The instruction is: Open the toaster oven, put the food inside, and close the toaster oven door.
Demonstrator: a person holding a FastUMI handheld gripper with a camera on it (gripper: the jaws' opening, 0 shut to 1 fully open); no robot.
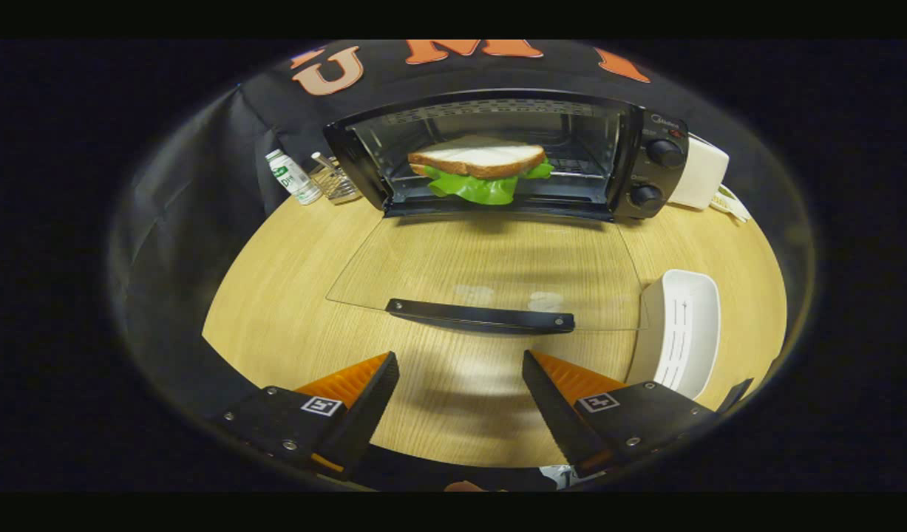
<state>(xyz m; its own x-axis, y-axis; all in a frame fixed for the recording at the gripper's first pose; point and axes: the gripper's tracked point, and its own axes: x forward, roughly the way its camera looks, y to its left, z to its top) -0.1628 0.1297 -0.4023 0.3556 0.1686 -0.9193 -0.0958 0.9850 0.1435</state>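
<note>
The tongs [460, 377] sit at the bottom centre of the frame, spread wide, with a broad gap of bare counter [290, 295] between the two fingers [364, 391]. They grip nothing and touch nothing; both tips hang above the wood, short of the door handle.

Just ahead of the tips, in the middle of the frame, the oven door [490, 273] lies folded down flat over the counter. It is clear glass, so the wood grain shows through it, and two faint smudges mark it near the handle. The dark handle [481, 317] runs along the door's near edge, slightly closer to the left finger than the right.

Beyond the door, at upper centre, the oven [630, 148] stands open. The sandwich [483, 168] rests inside on the rack: a slice of bread on top with green lettuce spilling out below, toward the front of the cavity. Two knobs [664, 153] sit one above the other on the oven's right panel.

At the right of the frame, beside the door's corner and near the right finger, is a white tray [682, 325]. At upper left, next to the oven, a small bottle [292, 176] stands by a wire rack [336, 182]. A white box [704, 174] sits behind the oven at upper right.
</note>
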